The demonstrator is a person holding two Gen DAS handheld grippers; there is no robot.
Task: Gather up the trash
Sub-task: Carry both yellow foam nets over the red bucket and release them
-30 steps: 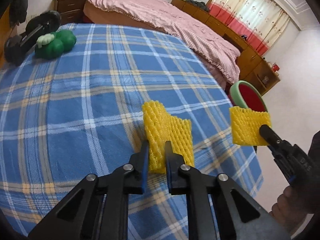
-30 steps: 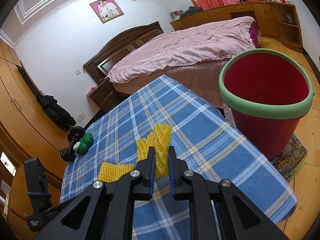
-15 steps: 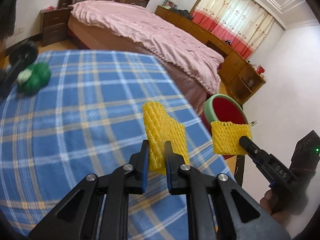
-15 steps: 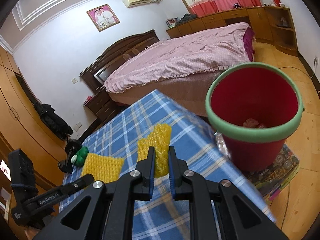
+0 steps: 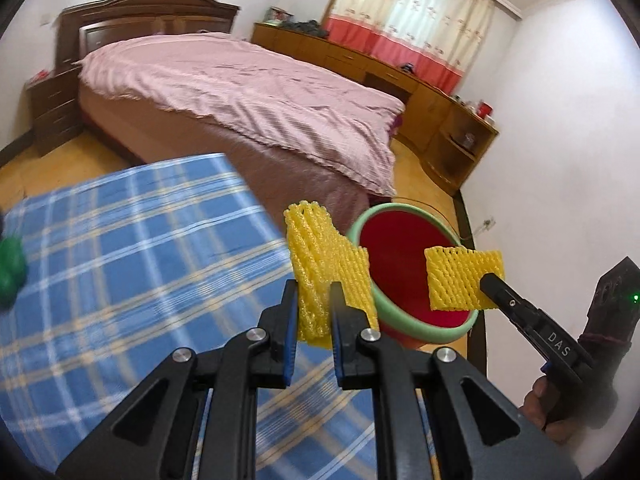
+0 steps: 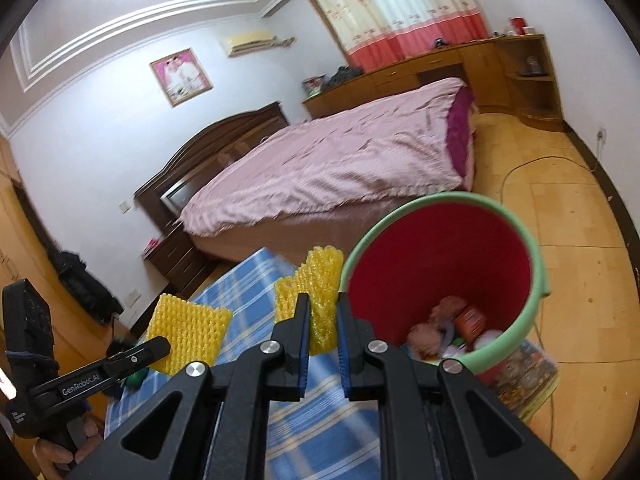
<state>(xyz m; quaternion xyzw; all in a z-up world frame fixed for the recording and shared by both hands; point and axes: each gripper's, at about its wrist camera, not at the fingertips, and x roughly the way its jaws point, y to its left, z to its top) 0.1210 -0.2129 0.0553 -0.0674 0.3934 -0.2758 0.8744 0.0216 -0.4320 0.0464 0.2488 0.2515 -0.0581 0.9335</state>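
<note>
In the left wrist view, we have our left gripper (image 5: 314,304) clamped on a yellow foam net (image 5: 320,264), held in the air over the far edge of the blue plaid cloth (image 5: 120,260), just short of the red bin (image 5: 404,264). To its right, our right gripper (image 5: 490,280) pinches a second foam net (image 5: 460,278) by one edge, in front of the bin's mouth. We judge the nets feather-light, soft and springy, so an edge pinch suffices and they should drop freely.

In the right wrist view, our right gripper (image 6: 323,312) is closed on its net (image 6: 316,292) beside the green rim (image 6: 538,264). Only this view shows trash already lying in the bin's bottom, and a patterned mat (image 6: 528,376) under it.
</note>
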